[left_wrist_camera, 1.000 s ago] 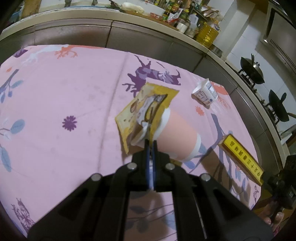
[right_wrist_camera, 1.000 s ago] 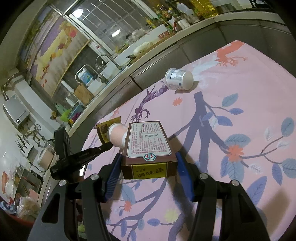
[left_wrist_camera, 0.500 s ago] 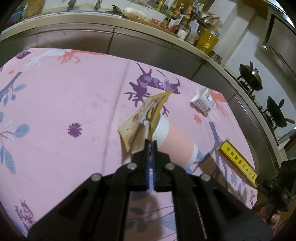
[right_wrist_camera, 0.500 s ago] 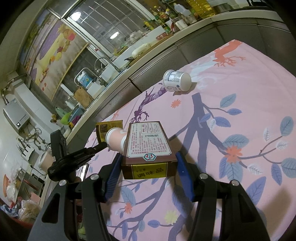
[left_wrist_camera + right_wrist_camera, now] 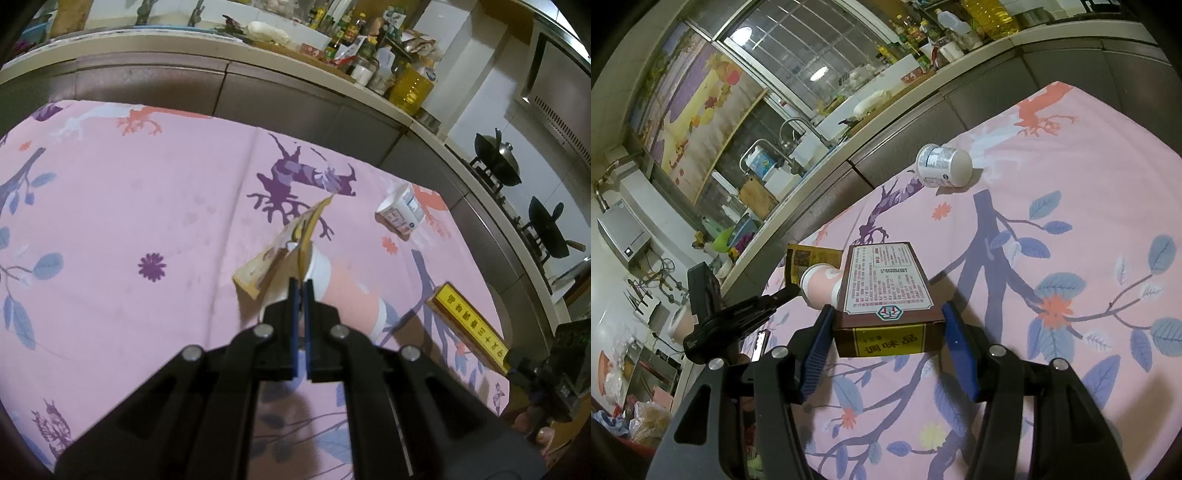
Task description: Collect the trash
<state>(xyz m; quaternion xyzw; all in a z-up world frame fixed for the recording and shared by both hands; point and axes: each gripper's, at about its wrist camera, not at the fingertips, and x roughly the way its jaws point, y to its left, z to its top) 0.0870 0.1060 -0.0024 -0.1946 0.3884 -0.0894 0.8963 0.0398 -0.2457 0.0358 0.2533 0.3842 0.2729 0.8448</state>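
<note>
My left gripper is shut on the lower edge of a yellow snack packet, which stands edge-on above the pink cloth. Right behind it a pink paper cup lies on its side. In the right wrist view the packet, the cup and the left gripper sit at centre left. My right gripper is shut on a brown seasoning box, its blue pads pressing both long sides. A white yogurt tub lies on its side farther back, also visible in the left wrist view.
A pink flowered cloth covers the table. A kitchen counter with bottles and an oil jug runs along the far edge. Black woks sit on a stove at the right. A sink with a tap lies beyond.
The left gripper has lifted the yellow packet off the pink cup and turned it from face-on to edge-on. The right gripper and its box have stayed still.
</note>
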